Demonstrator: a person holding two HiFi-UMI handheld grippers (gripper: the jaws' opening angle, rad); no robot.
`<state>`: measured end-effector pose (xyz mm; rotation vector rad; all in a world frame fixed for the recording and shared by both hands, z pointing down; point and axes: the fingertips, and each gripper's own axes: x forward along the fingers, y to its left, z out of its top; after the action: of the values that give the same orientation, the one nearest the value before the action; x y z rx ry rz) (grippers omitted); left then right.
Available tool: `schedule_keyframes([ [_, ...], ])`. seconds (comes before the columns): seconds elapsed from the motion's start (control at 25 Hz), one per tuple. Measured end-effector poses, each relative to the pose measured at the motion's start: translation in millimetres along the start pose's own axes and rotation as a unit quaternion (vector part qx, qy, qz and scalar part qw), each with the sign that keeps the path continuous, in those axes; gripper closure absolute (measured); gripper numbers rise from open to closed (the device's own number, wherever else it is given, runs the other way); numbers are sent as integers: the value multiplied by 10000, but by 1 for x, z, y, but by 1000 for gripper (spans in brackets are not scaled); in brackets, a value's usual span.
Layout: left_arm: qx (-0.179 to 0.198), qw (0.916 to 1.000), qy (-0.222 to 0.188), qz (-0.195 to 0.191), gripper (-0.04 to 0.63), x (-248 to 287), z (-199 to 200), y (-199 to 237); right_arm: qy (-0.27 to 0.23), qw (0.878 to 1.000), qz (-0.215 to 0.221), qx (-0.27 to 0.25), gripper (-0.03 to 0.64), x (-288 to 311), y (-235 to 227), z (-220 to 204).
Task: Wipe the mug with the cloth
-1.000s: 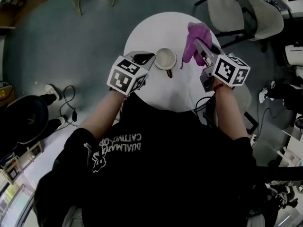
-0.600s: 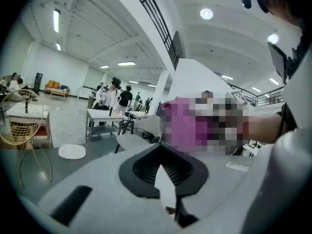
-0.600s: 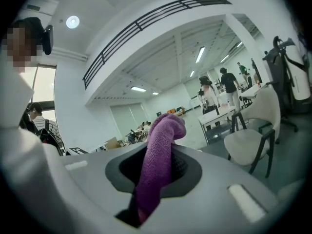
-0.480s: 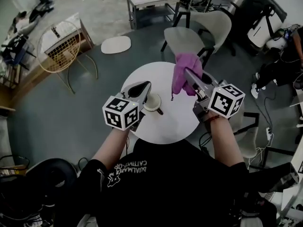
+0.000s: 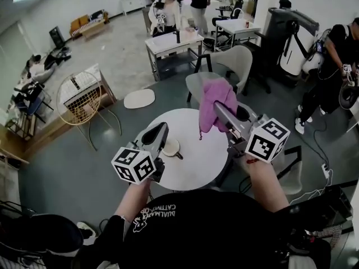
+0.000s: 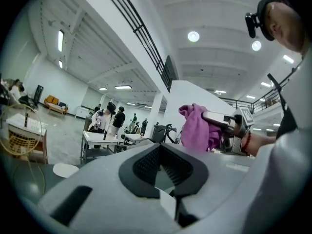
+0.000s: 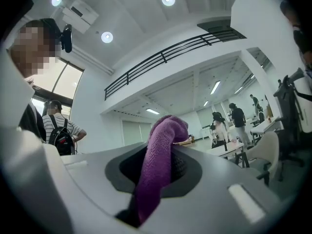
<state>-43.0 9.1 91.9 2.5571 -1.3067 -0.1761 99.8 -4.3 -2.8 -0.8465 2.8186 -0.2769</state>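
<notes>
A white mug (image 5: 171, 147) with a dark handle stands on the round white table (image 5: 196, 167). My left gripper (image 5: 159, 133) is raised above the table just left of the mug, jaws shut with nothing between them; in the left gripper view (image 6: 161, 150) it looks level out into the room. My right gripper (image 5: 217, 107) is held high over the table's far right edge, shut on a purple cloth (image 5: 211, 106) that drapes down from its jaws. The cloth (image 7: 158, 165) fills the jaw gap in the right gripper view (image 7: 162, 156). The left gripper view shows the cloth (image 6: 197, 128) too.
Grey chairs (image 5: 233, 60) stand just beyond the table. A wire-frame chair (image 5: 81, 97) and a white disc (image 5: 139, 98) on the floor are to the left. A desk (image 5: 171, 42) and several people are farther back, and one person (image 5: 336, 66) stands at the right.
Both grippers have risen well above the table, the right one carrying the cloth up. The head view has tilted up and now takes in the room. The mug stays on the table.
</notes>
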Motion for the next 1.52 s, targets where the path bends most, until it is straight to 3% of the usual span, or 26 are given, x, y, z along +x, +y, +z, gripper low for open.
schedule_keyframes([
  [0.28,-125,9996,-253,-88,592,-10,-17,-104,425,9983,-348,199,557,-96,-7,-10],
  [0.4,-117,9994,-294,130,592,-21,-26,-132,567,9974,-230,375,557,-126,-3,-18],
  [0.68,-87,9974,-351,629,592,-64,-54,-203,787,9965,-247,162,557,-219,6,-28],
  [0.84,-121,9956,-345,861,592,-97,-66,-223,758,9953,-282,526,557,-251,10,-37],
  [1.08,-318,9930,-191,1118,592,-123,-99,-255,1167,9908,-172,661,557,-288,25,-68],
  [1.52,-352,9900,69,1367,592,-128,-124,-278,1511,9873,23,483,560,-313,29,-90],
])
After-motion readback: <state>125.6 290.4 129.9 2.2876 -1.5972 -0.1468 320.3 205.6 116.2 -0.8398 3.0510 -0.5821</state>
